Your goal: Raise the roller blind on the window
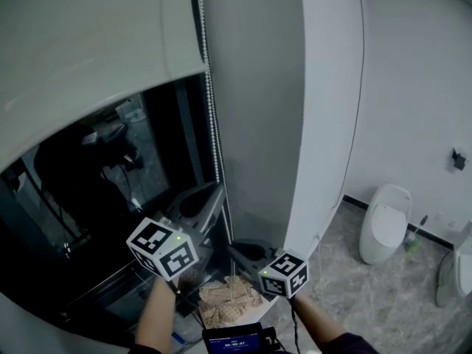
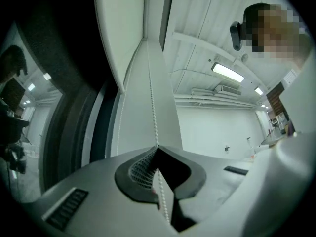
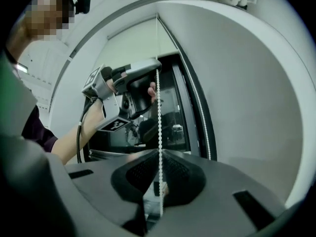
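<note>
Two grippers — left gripper [image 2: 158, 148] above right gripper [image 3: 159, 152] — each with jaws pinching the bead chain [image 1: 213, 124] of the roller blind [image 1: 88, 43].

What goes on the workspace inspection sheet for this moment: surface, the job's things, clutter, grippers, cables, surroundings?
Surface: no table seen; grey marbled floor.
Job's things: roller blind partly raised over the dark window glass; bead chain hangs along the frame.
Clutter: crumpled tan cloth or paper below the window.
Grippers: left hand-held gripper shut on the bead chain, higher up; right hand-held gripper shut on it lower down.
Cables: black cable along the left forearm.
Surroundings: white toilet against a white wall.
</note>
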The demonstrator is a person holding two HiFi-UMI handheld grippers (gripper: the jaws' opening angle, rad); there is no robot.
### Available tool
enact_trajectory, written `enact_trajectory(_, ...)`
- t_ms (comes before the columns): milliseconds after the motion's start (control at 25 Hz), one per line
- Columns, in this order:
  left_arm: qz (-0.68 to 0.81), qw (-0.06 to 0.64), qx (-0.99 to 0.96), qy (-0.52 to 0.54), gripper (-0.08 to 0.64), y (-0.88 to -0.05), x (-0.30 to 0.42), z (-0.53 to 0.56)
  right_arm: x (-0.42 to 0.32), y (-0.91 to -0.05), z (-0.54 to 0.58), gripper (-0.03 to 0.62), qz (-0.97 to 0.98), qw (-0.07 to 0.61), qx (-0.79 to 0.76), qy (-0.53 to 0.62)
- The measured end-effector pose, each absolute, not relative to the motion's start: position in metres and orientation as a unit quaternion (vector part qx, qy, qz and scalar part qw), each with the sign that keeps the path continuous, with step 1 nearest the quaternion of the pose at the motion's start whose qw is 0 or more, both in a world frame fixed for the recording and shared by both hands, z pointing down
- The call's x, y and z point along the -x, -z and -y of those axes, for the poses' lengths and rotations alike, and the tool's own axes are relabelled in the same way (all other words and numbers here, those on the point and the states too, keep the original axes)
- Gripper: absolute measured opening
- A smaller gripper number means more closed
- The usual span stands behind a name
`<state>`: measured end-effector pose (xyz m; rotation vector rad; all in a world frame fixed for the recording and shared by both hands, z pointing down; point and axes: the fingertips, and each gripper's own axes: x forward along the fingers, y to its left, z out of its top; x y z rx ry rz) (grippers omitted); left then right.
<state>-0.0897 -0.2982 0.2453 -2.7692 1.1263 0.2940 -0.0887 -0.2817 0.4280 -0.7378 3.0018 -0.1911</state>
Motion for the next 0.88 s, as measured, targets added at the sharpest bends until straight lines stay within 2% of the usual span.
enact_trajectory(80, -0.379, 0.063, 0.918, -0.099, 0.011, -0.257, 0.095, 0.298, 0.081, -0.433, 0.284, 0.014, -0.968, 0.015, 0.238, 0.074)
enact_trajectory(160, -0.386, 0.057, 0.916, -0.092, 0.011, -0.272, 0.095, 0.300, 0.069, -0.414, 0.289, 0.016, -0.968, 0.038, 0.236, 0.079)
enact_trajectory(320, -0.391, 0.033, 0.917, -0.077, 0.011, -0.311, 0.090, 0.302, 0.061, -0.346, 0.303, 0.063, -0.969, 0.071, 0.234, 0.036)
enact_trajectory(600, -0.392, 0.004, 0.920, -0.015, 0.011, -0.391, 0.077, 0.297, 0.062, -0.204, 0.296, 0.067, -0.962, 0.167, 0.212, -0.026)
enact_trajectory(880, -0.386, -0.039, 0.921, 0.027, 0.011, -0.447, 0.065, 0.293, 0.060, -0.141, 0.301, 0.067, -0.953, 0.193, 0.228, -0.056)
